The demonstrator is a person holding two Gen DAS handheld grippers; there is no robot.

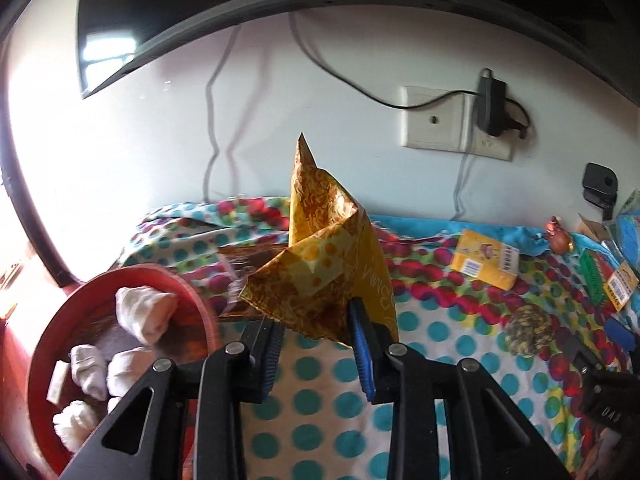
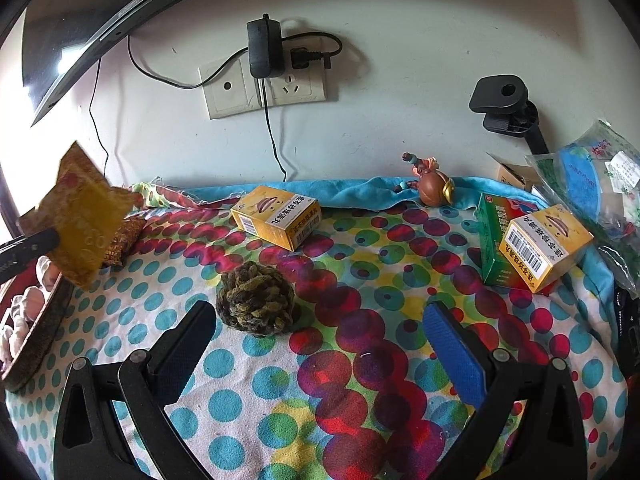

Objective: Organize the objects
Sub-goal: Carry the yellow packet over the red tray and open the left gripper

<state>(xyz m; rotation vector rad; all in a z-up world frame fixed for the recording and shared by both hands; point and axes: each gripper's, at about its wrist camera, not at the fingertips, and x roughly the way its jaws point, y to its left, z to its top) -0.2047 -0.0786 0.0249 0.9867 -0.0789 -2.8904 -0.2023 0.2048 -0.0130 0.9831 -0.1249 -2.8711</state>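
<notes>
Jaws of left gripper pinching crinkled gold packet at centre frame; right gripper spread wide, holding nothing.
Knotted olive yarn ball on dotted cloth, just inside left finger, centre-left.

I saw a glossy, crinkled foil packet in my left gripper, whose black plastic fingers carried ribbed blue pads and metal pins. The spotted cloth looked soft and matt, the yarn ball rough and knitted. The yellow box was smooth printed card, the red bowl shiny plastic.
</notes>
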